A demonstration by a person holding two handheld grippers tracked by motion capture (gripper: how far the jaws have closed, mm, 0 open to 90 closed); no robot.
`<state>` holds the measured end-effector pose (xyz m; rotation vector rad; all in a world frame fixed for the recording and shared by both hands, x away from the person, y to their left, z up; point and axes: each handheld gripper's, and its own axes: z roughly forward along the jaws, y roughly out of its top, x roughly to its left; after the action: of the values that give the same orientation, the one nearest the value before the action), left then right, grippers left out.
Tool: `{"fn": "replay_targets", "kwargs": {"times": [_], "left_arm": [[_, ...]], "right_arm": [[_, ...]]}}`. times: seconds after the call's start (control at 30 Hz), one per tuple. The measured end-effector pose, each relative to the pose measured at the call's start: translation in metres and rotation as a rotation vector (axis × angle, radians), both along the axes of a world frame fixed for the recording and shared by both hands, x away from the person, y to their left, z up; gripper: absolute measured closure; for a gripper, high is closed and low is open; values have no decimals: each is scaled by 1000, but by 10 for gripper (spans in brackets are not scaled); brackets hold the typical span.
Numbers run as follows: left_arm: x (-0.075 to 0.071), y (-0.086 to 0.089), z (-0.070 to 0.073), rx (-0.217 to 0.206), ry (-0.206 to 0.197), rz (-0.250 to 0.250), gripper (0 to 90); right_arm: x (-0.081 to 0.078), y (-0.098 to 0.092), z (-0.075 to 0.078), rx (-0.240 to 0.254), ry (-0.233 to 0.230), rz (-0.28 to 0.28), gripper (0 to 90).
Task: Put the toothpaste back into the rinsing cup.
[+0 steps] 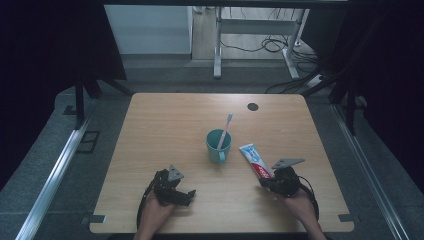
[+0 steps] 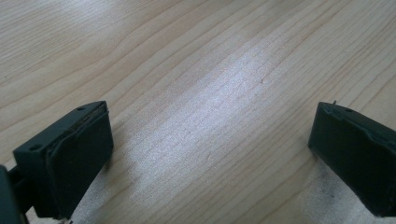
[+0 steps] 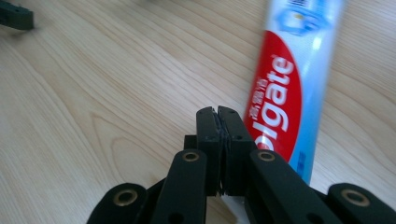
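Note:
A red, white and blue toothpaste tube [image 1: 255,160] lies flat on the wooden table [image 1: 165,120], just right of a teal cup [image 1: 218,146] that holds a pink toothbrush [image 1: 226,127]. My right gripper [image 1: 263,184] rests at the tube's near red end, jaws shut together with nothing between them. In the right gripper view the tube [image 3: 285,79] runs along the right side of the right gripper [image 3: 218,112], beside the shut jaws and not in them. My left gripper [image 1: 187,196] sits at the near left of the table, open wide over bare wood [image 2: 210,135].
A round black grommet [image 1: 253,106] sits in the table near its far edge. Beyond the table are a white desk frame [image 1: 218,45] and loose cables [image 1: 270,45] on the floor. A dark jaw of the other gripper [image 3: 14,16] shows at the top left of the right gripper view.

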<state>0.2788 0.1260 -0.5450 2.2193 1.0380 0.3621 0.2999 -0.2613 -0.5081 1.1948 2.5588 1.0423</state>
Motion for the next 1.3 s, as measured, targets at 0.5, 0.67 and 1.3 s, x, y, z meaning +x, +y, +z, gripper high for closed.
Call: {"fn": "replay_targets", "kwargs": {"times": [0.5, 0.67, 1.3], "left_arm": [[0, 0, 0, -1, 1, 3, 0], [0, 0, 0, -1, 1, 3, 0], [0, 0, 0, 4, 4, 1, 0]], "right_arm": [[0, -7, 9, -14, -4, 2, 850], [0, -10, 17, -33, -7, -5, 817], [31, -5, 25, -159, 124, -40, 454]]}}
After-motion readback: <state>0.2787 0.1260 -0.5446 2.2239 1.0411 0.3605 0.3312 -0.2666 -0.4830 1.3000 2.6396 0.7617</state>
